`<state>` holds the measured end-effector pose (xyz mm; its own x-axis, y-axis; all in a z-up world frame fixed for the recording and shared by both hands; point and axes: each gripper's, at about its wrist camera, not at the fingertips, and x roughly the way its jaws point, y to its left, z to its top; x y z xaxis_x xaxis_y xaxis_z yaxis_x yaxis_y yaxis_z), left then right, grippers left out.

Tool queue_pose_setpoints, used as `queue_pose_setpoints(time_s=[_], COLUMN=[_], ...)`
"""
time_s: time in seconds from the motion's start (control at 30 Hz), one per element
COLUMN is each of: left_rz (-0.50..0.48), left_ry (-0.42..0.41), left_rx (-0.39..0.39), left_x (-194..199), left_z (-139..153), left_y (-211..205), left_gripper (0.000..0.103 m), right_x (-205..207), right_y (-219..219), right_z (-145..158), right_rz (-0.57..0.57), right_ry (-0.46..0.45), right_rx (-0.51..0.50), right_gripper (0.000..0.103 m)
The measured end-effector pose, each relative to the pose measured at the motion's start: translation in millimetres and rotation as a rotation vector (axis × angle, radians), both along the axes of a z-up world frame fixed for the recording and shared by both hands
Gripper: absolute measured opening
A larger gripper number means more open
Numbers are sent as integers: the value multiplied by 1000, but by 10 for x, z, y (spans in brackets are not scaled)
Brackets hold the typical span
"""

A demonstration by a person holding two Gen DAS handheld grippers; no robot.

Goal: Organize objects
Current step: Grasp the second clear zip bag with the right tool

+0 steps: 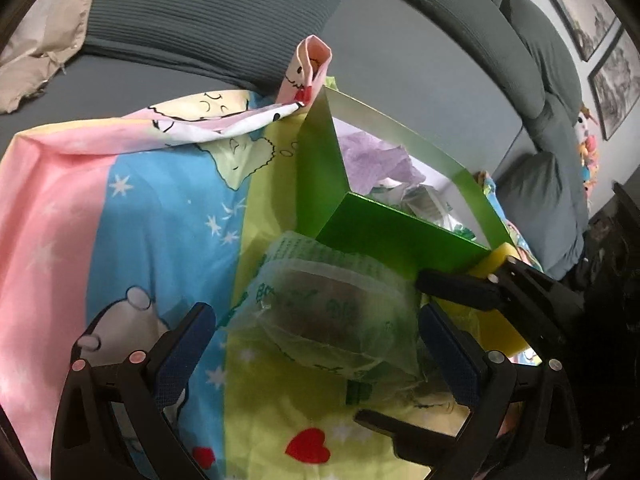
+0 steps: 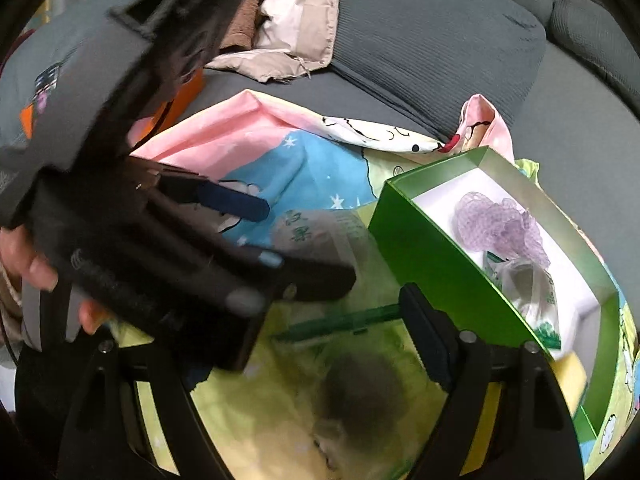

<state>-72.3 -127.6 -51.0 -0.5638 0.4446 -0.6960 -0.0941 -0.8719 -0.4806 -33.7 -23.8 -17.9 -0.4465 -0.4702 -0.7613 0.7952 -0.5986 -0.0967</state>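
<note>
While both tools hang over the bedding, nothing is pinched yet.
Left tool [image 1: 316, 344]: spread wide, straddling a clear packet [image 1: 332, 312]; pads not pressing it as far as I can see.
Right tool [image 2: 280, 364]: spread; only its right finger [image 2: 428, 340] shows clearly, the left one is hidden behind the other tool's body.
Packet: lies on the sheet [image 1: 132, 208], just beside the green box [image 1: 384, 236], a round dark thing inside. Likely the next item to go in, which would explain the straddle.
Box: open-topped, sits on the sheet on the sofa [image 1: 400, 60]; already holds a purple mesh [image 2: 500, 224] and another plastic bag [image 2: 528, 280], so it looks like the collecting bin.
Yellow block [image 1: 496, 264]: touching the box's outer corner, partly covered by the right tool.
Pen [image 2: 344, 322]: green, on the sheet near the box, blurred.
Hard to read: a dark fuzzy blob [image 2: 360, 396] low in the right view, can't say what it is. A hand [image 2: 28, 264] is cut off at the left edge. Packet print is unreadable.
</note>
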Motion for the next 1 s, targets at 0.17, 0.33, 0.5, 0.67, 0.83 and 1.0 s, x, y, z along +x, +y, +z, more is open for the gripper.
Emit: queue_pose_setpoints(time_s=[0.17,0.33,0.5,0.67,0.83,1.0], left_rz=[-34,-16,-32,-18,-33,-9], left_ry=[4,9,32,-31,-44,-40], left_rx=[26,41,28,14,7,43], left_x=[-82,-138,-106,-168,-152,-40], left_z=[-34,-60,-49,-73,-87,-47], left_y=[-1,-39,-22,-8,61,8], left_gripper=[95,79,67,70,70,67], right_x=[-217,-336,-339,-270,-267,-177], right_y=[-55,-104,-104,-164,-204,-217], right_z=[-77,-198,-231,-285,-291,-223], right_rz=[-22,-19,-13,3,2,0], right_ry=[-63,-150,-176,-164,-160,-123], right_rx=[9,8,-9,32,49,35], right_gripper=[78,70,64,63,62,56])
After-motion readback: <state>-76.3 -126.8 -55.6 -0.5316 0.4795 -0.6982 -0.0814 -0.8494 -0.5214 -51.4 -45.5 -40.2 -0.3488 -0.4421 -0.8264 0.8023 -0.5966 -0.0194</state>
